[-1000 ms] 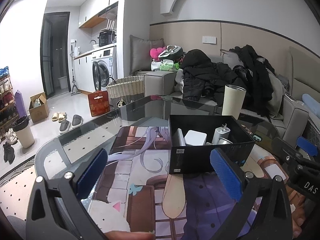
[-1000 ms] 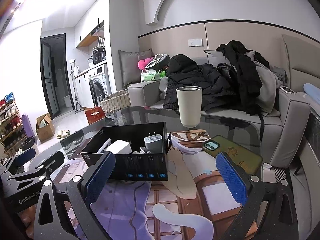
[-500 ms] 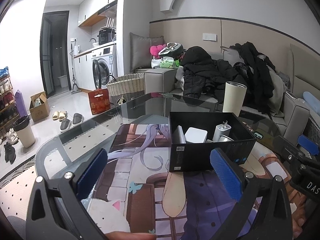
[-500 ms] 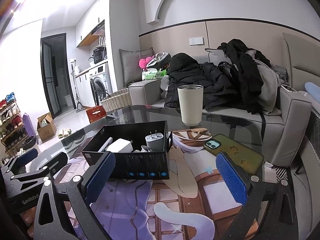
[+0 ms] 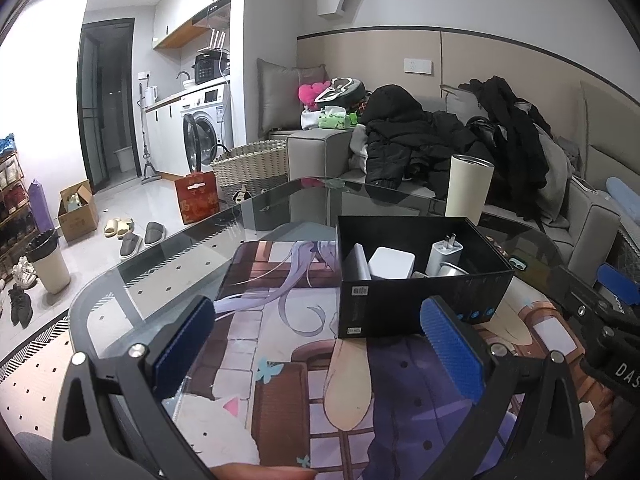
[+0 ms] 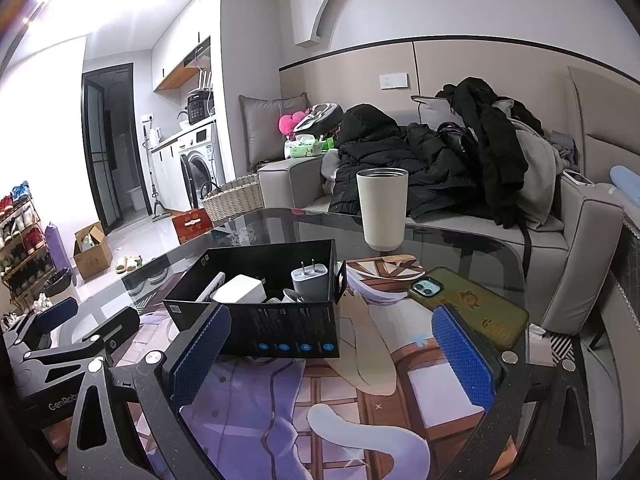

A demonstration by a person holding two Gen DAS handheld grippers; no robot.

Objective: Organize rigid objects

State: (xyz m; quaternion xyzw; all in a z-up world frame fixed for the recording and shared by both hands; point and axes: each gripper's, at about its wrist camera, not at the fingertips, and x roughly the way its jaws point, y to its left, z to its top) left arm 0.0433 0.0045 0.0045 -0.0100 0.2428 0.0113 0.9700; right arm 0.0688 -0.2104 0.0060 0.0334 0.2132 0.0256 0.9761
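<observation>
Now | left gripper point(image 5: 318, 338) gaped wide, empty | right gripper point(image 6: 332, 354) spread wide, empty | black box point(image 6: 268, 300) held chargers point(image 6: 310, 282) on mat point(image 6: 360, 420) | cup point(image 6: 382, 208) behind | phone point(image 6: 468, 306) right of box

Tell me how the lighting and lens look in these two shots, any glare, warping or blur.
Left wrist view: strong fisheye bend with dark corners, the doorway side blown out white, and the glass table mirrors the room; the black box stays sharp. Right wrist view: the same bending, a purple-white flare at top left, and the cup and phone look crisp.
</observation>
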